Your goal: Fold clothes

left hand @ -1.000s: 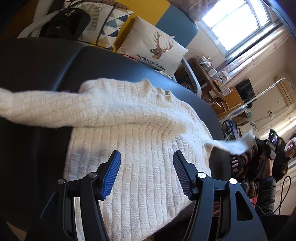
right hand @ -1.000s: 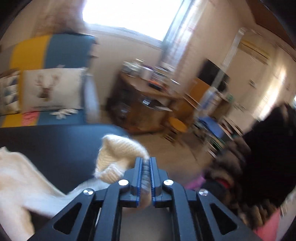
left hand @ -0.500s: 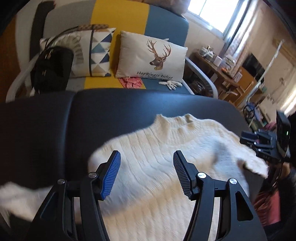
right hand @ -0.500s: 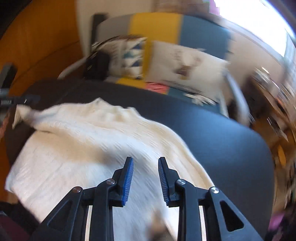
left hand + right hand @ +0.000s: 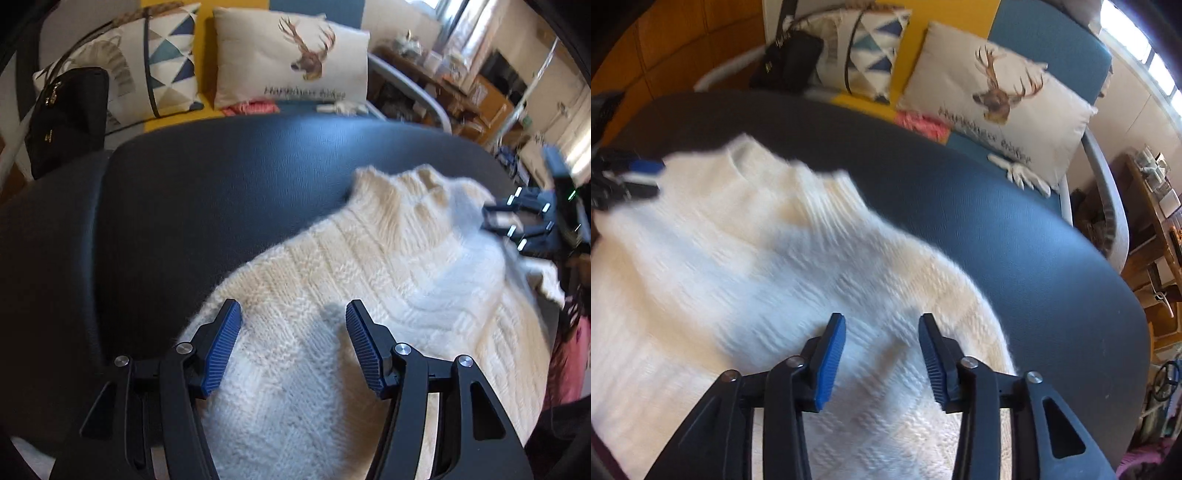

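Here, with the left gripper and right gripper both gaping wide and empty, the cream sweater lies flat beneath both jaws, so each should probably pinch an edge squarely.

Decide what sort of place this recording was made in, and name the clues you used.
Most likely a lived-in home room, perhaps a living room. A sofa behind the dark table carries a deer cushion and a black handbag, and a cream knitted sweater lies spread out for folding.
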`<state>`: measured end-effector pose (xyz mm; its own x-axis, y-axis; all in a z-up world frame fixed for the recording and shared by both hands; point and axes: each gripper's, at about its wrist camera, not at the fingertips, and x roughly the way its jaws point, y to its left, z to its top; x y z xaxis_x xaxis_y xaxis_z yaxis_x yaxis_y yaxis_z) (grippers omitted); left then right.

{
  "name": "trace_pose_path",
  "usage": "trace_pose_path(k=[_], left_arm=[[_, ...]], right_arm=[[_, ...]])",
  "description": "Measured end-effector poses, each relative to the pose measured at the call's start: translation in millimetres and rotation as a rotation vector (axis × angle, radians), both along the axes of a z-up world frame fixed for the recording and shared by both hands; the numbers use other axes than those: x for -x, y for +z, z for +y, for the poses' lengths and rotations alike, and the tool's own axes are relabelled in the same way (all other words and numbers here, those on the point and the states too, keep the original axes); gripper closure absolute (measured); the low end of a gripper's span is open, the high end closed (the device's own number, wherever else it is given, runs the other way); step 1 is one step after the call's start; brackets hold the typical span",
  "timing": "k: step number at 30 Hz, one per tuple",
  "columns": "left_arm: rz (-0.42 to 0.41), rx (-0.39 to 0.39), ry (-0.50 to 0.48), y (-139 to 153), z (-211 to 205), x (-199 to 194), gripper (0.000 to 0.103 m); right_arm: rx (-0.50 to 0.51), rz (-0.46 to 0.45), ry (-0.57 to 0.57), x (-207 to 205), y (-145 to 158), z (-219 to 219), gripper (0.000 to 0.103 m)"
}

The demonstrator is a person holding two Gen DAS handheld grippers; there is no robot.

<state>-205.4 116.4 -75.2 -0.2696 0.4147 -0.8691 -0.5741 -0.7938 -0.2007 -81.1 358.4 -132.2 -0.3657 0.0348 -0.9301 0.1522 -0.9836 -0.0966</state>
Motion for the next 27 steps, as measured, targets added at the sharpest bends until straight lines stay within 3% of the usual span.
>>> trace_pose_path(k=[2,3,4,6,9,14,15,17,19,20,22,24,27], left_arm=[[0.041,0.055,0.014,-0.9,7.5,-3.1,0.043],[0.061,0.083,0.022,-1.4,11.3,-4.7,0.057],[0.082,0.11,0.029,-1.8,15.1,-6.3,0.077],[0.079,0.082,0.078,-0.3,14.8,1.3,0.09],[0.129,0.059,0.154,7.8,15.1,12.7,0.092],[0.295,-0.013,0.205,54.1,20.2,27.5,0.092],[0.314,0.028,0.208,54.3,29.0,34.5,0.092],[0.307,0.098,0.208,41.7,41.3,48.8,0.092],[0.208,0.189,0.239,9.2,47.9,74.9,0.088],[0.152,0.187,0.257,-1.6,44.8,84.0,0.086],[0.149,0.128,0.282,5.1,34.8,82.1,0.084],[0.156,0.1,0.277,19.1,26.1,71.1,0.084],[0.206,0.06,0.214,45.8,7.5,30.4,0.082]], right_arm=[[0.027,-0.006,-0.01,0.3,-2.9,3.5,0.058],[0.041,-0.008,-0.021,1.3,-3.2,5.1,0.06],[0.054,-0.003,-0.028,2.7,-2.7,5.7,0.072],[0.054,0.018,-0.025,6.1,-1.7,3.5,0.095],[0.04,0.059,-0.054,18.7,5.6,4.1,0.096],[0.021,0.193,-0.125,44.5,42.2,17.8,0.101],[0.024,0.203,-0.138,52.4,45.2,21.1,0.101],[-0.029,0.195,-0.159,72.8,39.2,23.8,0.101],[-0.013,0.153,-0.185,91.8,22.4,26.9,0.101],[-0.001,0.144,-0.198,96.7,15.2,27.9,0.099],[0.072,0.164,-0.215,89.1,18.4,32.7,0.091],[0.222,0.213,-0.193,67.1,32.3,45.7,0.079],[0.45,0.257,-0.135,1.8,60.5,62.8,0.077]])
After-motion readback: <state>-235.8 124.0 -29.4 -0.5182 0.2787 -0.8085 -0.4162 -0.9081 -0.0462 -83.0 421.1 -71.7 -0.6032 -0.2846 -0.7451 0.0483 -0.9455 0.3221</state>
